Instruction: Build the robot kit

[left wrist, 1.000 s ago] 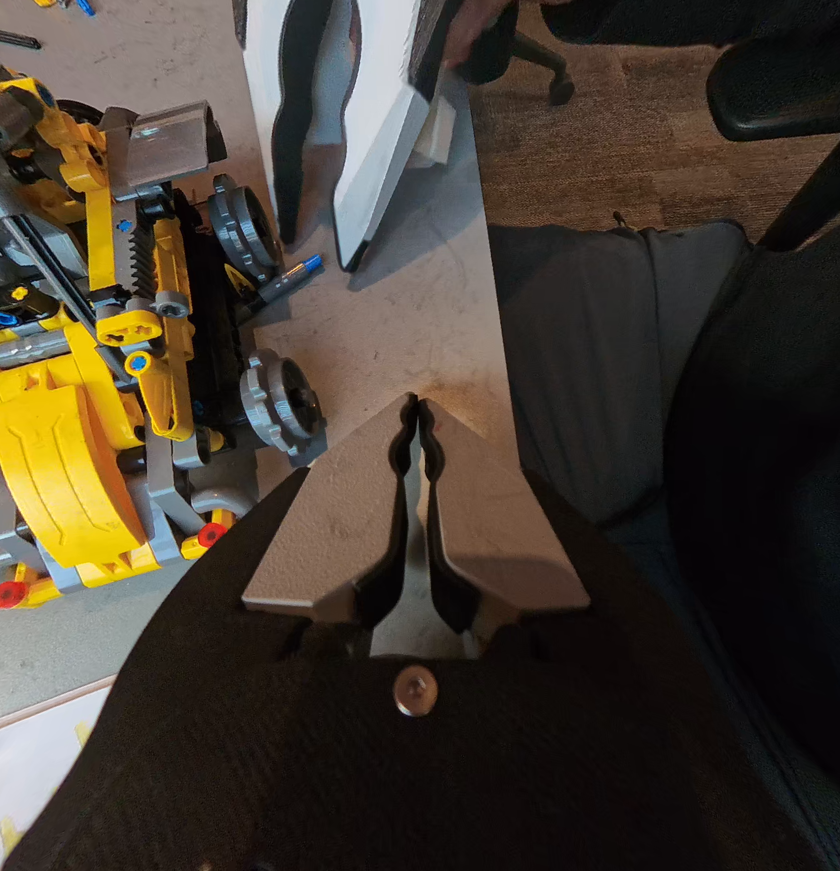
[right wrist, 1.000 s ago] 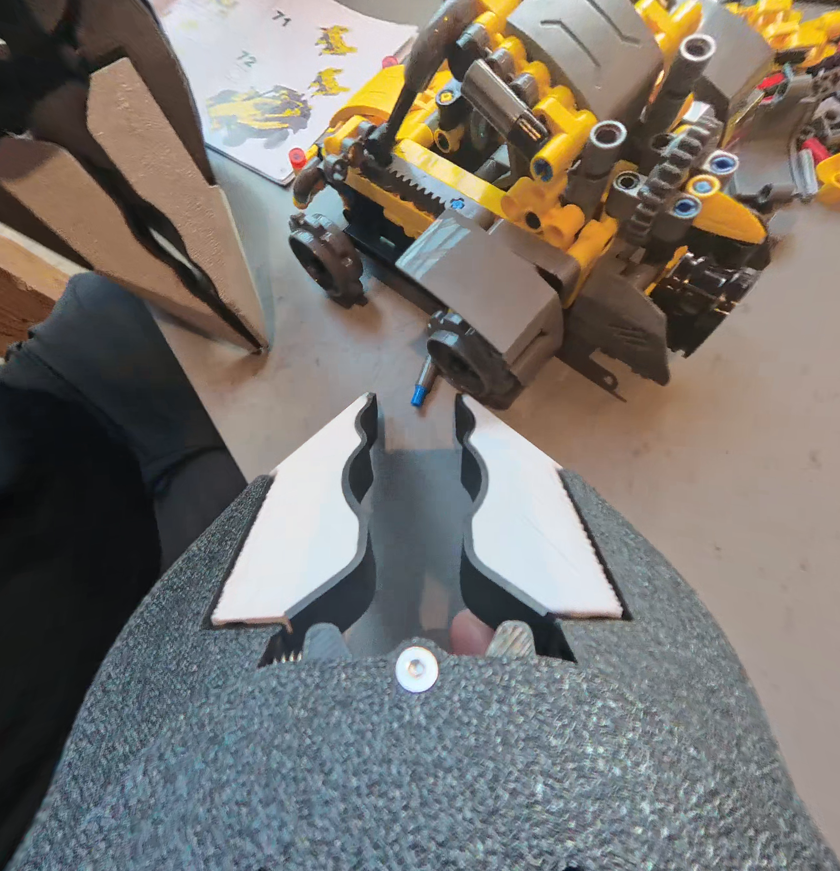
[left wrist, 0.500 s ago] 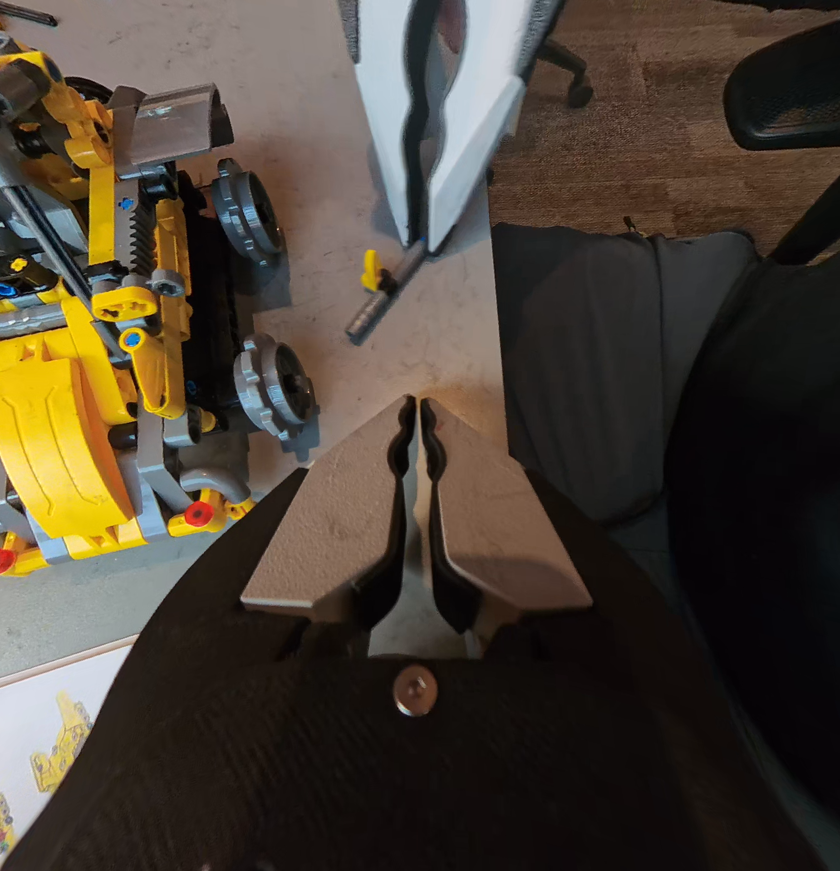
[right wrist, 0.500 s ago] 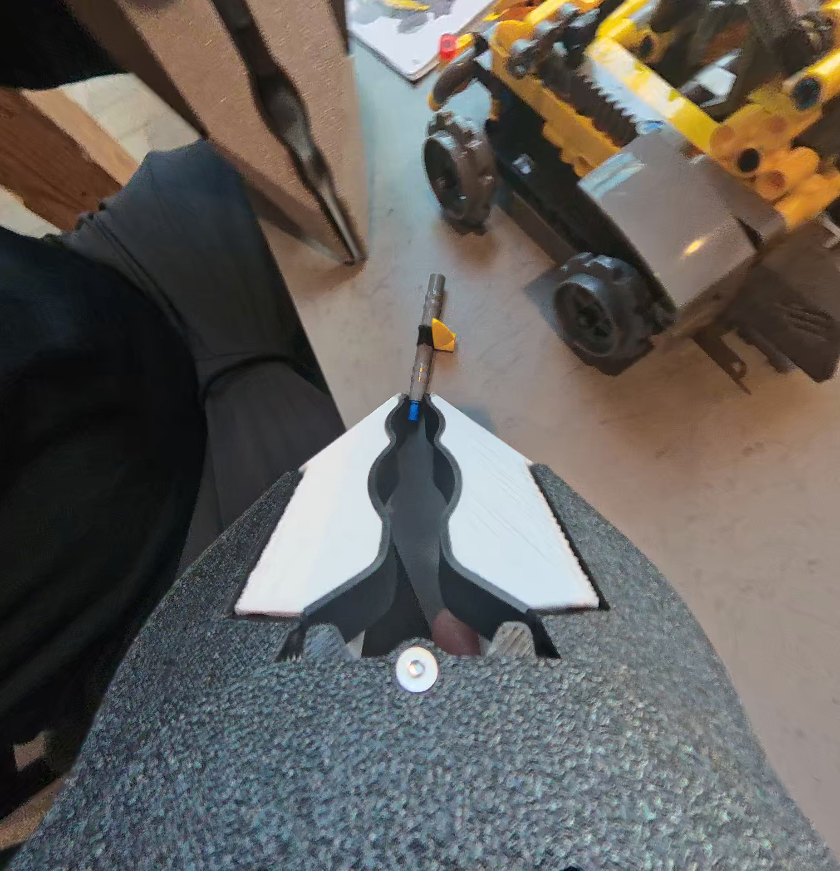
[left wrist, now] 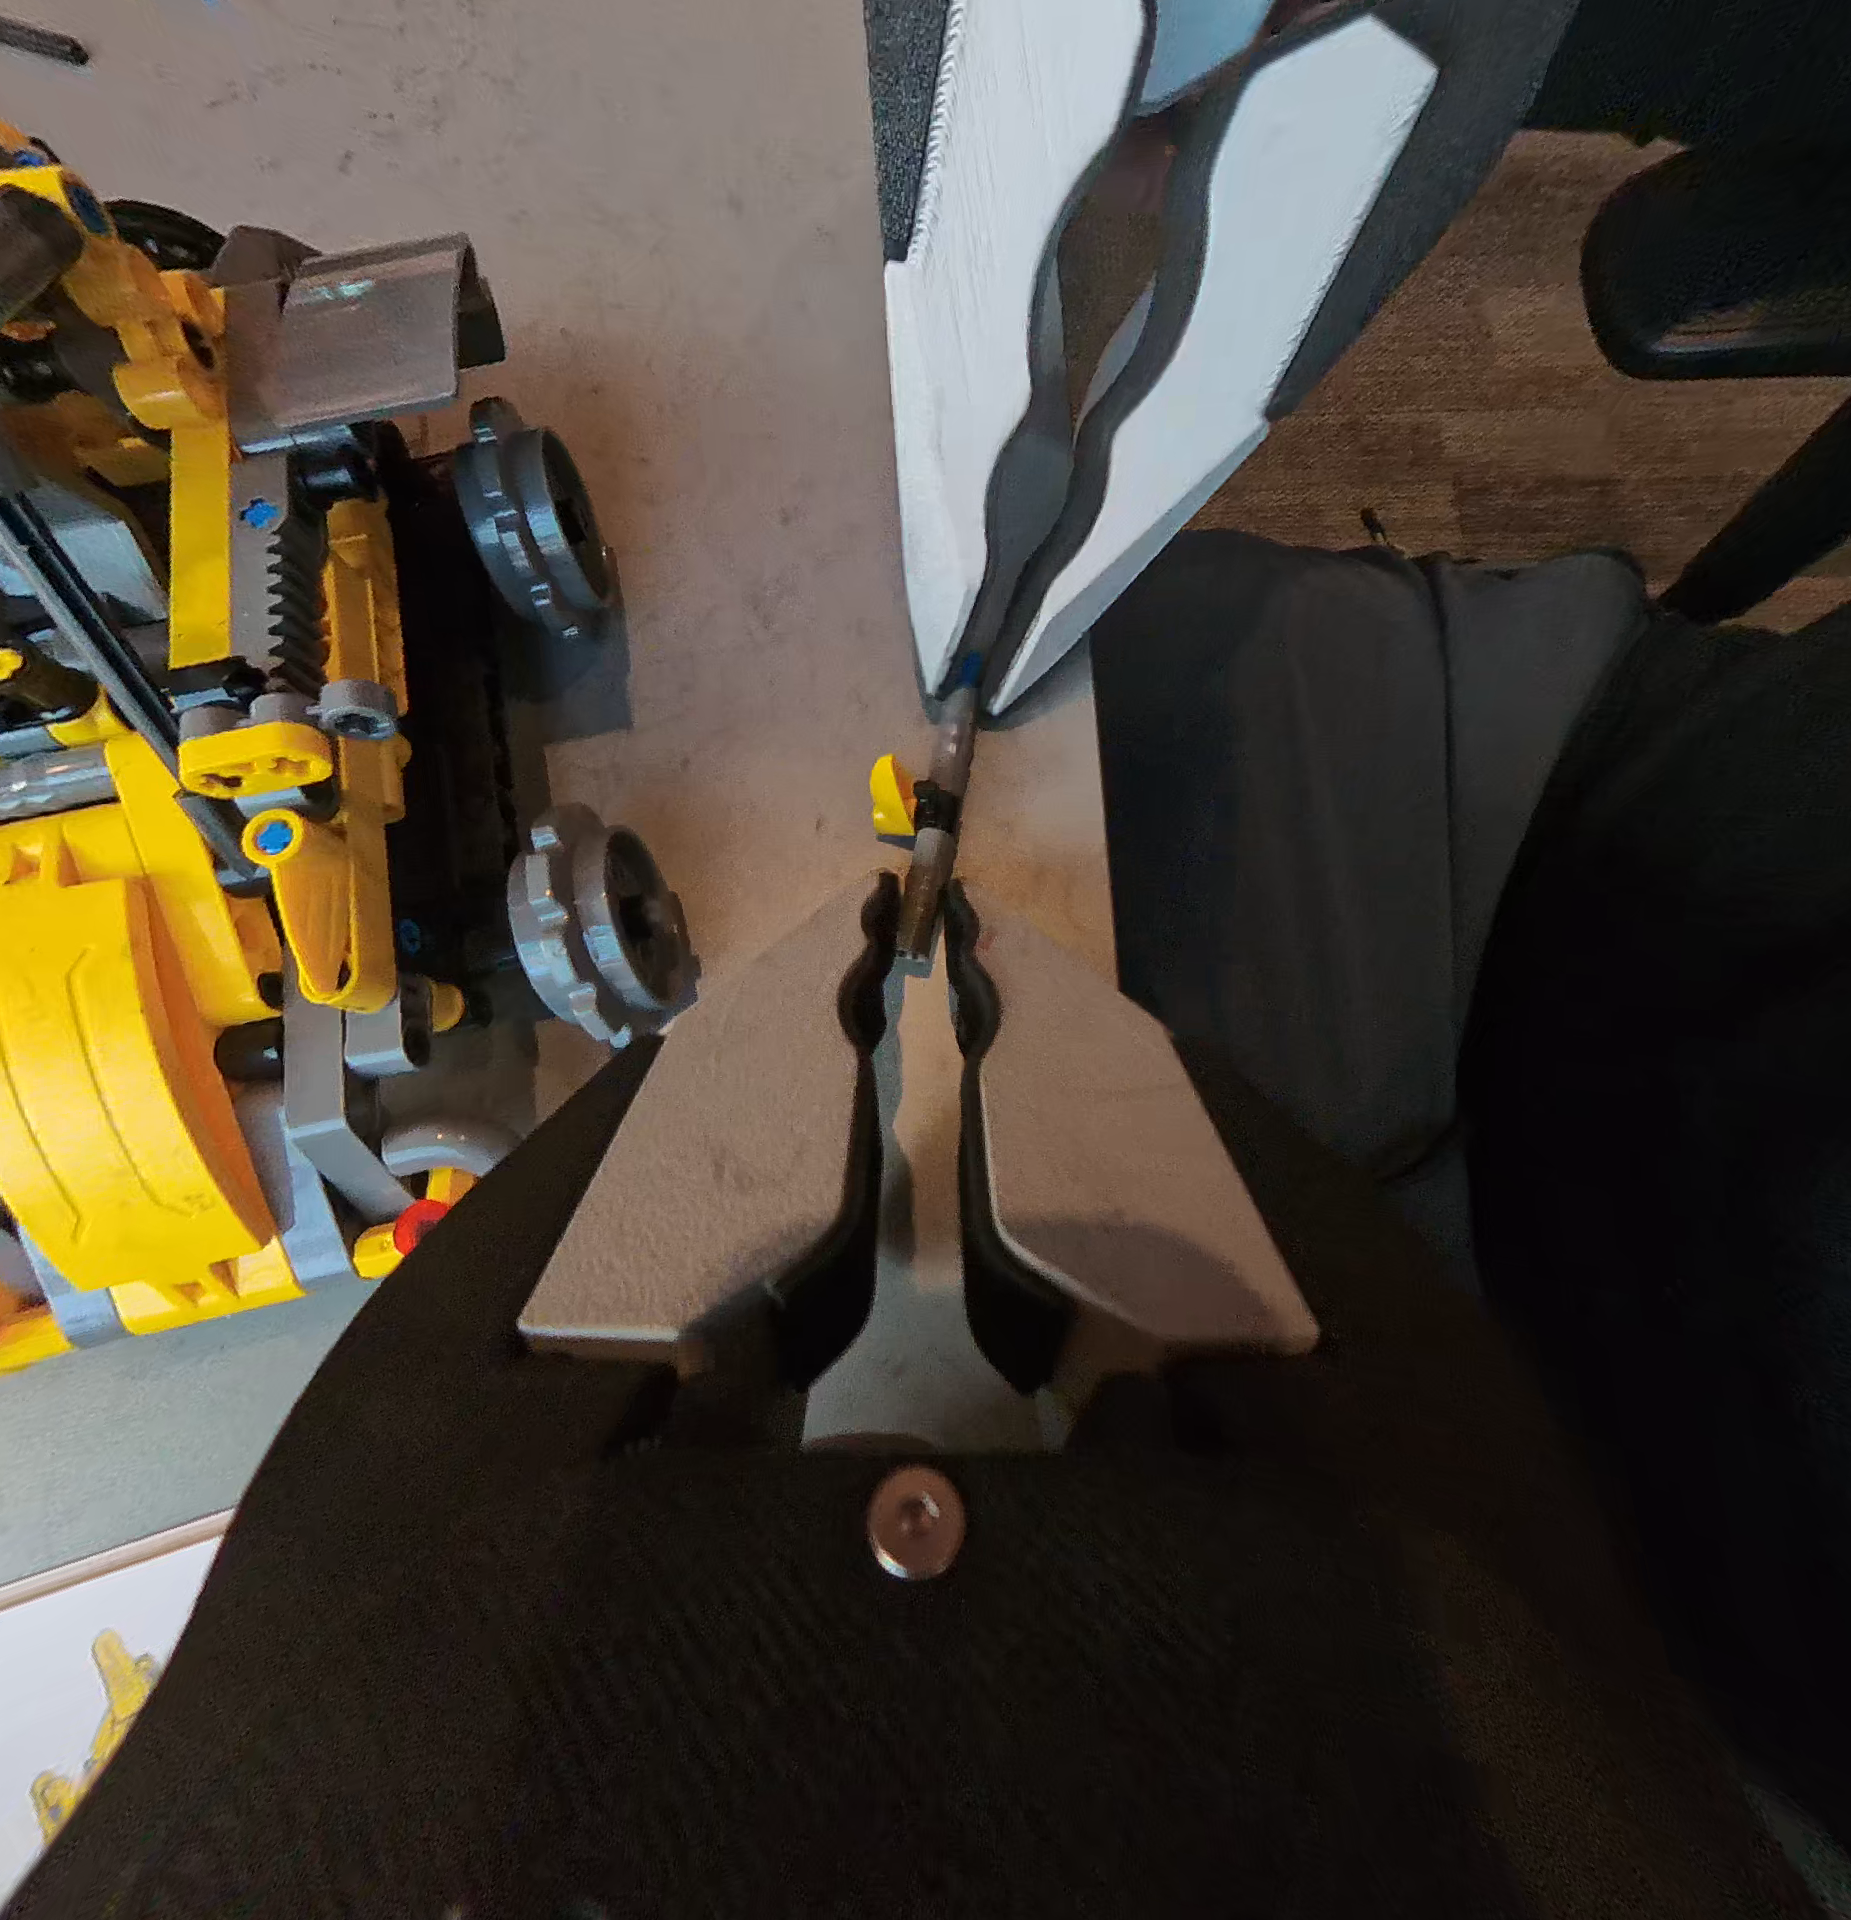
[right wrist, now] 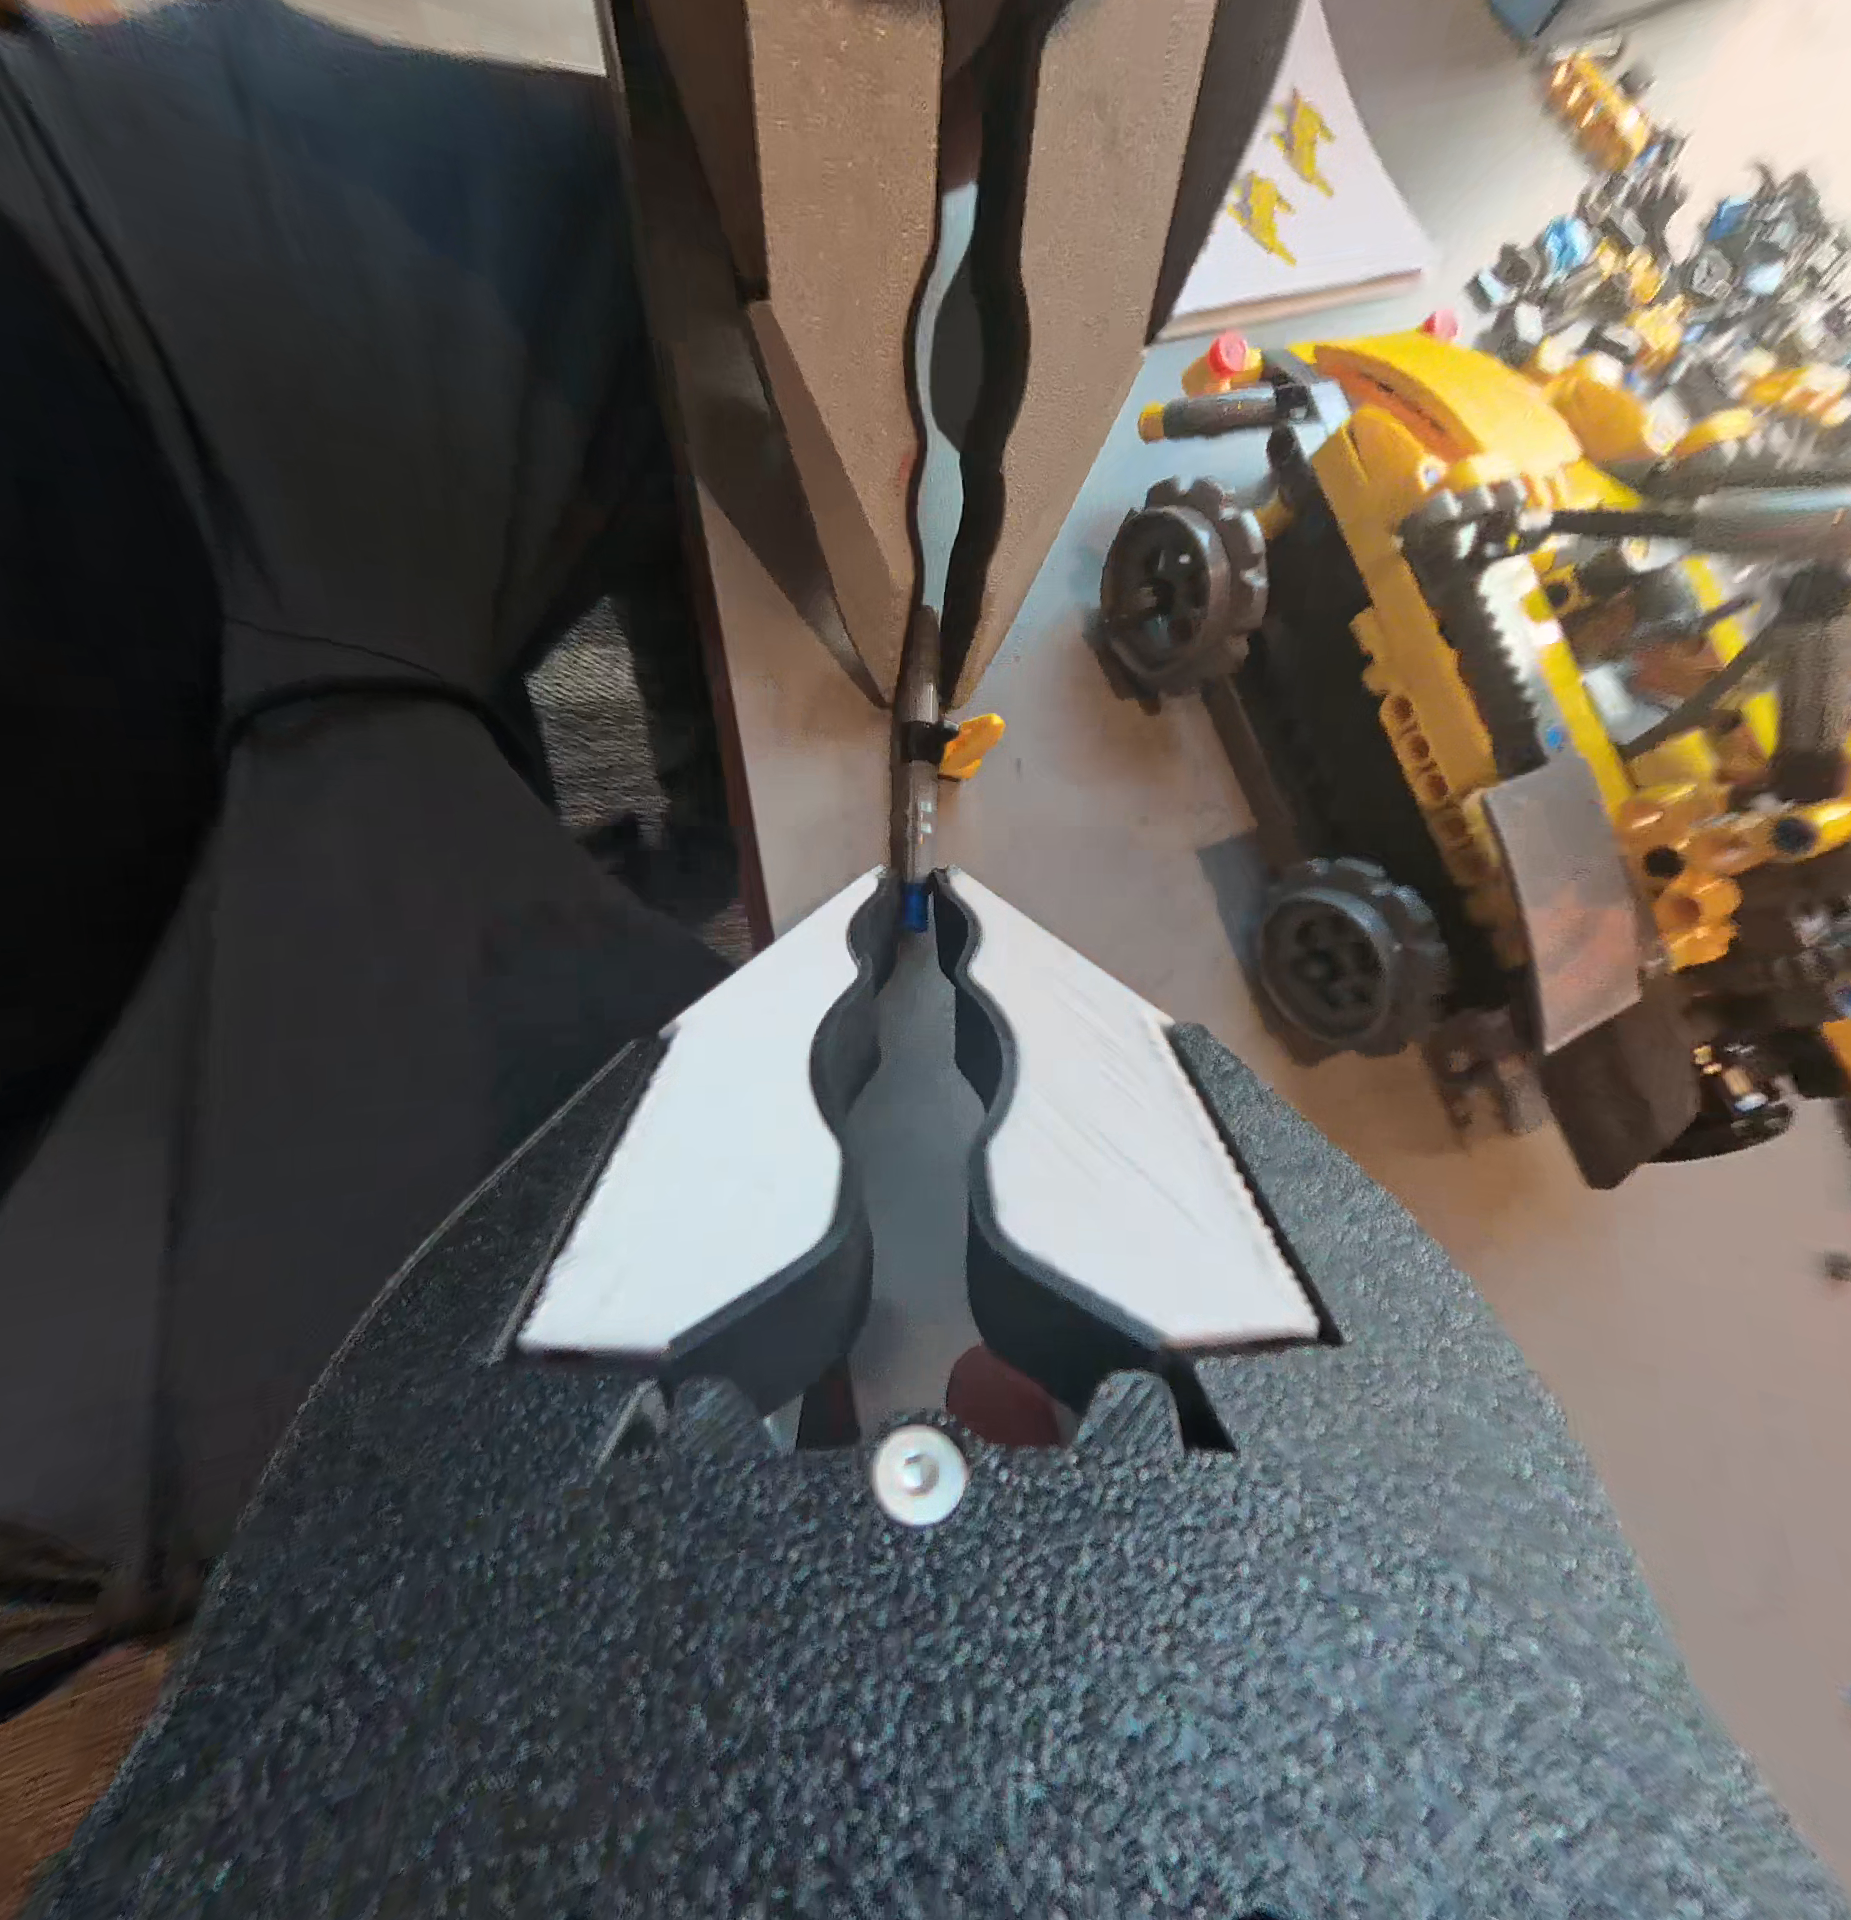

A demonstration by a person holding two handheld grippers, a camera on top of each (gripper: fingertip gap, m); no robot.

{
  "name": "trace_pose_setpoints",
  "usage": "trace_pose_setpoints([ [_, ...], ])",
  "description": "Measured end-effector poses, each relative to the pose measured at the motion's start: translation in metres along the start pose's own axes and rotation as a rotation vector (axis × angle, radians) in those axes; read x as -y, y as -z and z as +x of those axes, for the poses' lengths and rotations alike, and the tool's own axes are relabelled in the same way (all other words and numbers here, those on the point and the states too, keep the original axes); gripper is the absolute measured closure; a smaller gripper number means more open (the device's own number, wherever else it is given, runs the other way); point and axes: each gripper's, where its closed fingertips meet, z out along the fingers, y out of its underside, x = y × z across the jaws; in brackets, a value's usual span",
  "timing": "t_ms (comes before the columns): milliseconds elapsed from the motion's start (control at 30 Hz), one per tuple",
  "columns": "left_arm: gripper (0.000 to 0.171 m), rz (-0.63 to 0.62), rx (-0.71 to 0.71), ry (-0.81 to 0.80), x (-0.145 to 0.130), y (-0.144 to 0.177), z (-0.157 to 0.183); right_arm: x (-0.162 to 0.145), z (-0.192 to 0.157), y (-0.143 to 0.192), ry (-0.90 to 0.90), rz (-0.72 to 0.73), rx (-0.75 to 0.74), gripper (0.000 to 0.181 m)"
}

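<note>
A thin grey axle rod (left wrist: 947, 743) with a blue end and a small yellow piece (left wrist: 889, 805) clipped on its side is held in the air between both grippers, near the table's edge. My right gripper (right wrist: 913, 883), with white fingers, is shut on the rod's blue end (right wrist: 910, 906). It also shows in the left wrist view (left wrist: 962, 698). My left gripper (left wrist: 916, 906), with tan fingers, is closed on the rod's other end. It also shows in the right wrist view (right wrist: 926, 681). The two grippers face each other tip to tip.
A large yellow and grey brick-built vehicle (left wrist: 121, 935) with grey toothed wheels stands on the grey table (left wrist: 692, 156), also in the right wrist view (right wrist: 1523, 727). An instruction booklet (right wrist: 1295, 187) and several loose bricks (right wrist: 1679, 260) lie beyond it. A person's dark-clothed legs (left wrist: 1316, 831) are beside the table edge. The tips of both grippers are at nearly the same place.
My right gripper shut on the rod's blue end beside the vehicle's wheel, lifted it and carried it to my left gripper. My left gripper's jaws parted slightly and now have the rod's other end between them.
</note>
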Motion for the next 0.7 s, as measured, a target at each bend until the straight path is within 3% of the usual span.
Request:
trace_pose_setpoints([
  [133,0.167,-0.001,0.13,-0.143,-0.001,0.003,-0.005,0.001,0.005,0.0,-0.018,0.012,-0.033,0.17],
  [200,0.168,-0.005,0.257,-0.333,-0.001,0.005,-0.006,0.002,0.01,0.002,-0.08,0.033,-0.024,0.156],
  [300,0.167,-0.039,0.471,-0.623,-0.002,0.009,-0.011,0.013,0.01,0.002,-0.147,0.106,0.018,0.149],
  [467,0.168,-0.079,0.683,-0.911,0.003,0.016,-0.016,0.026,0.01,-0.011,-0.209,0.11,0.086,0.149],
  [600,0.168,-0.07,0.775,-0.98,0.007,0.022,-0.019,0.029,0.011,-0.023,-0.156,0.058,0.057,0.154],
  [700,0.169,-0.049,0.794,-0.975,0.008,0.025,-0.016,0.03,0.015,-0.027,-0.101,0.036,-0.005,0.173],
])
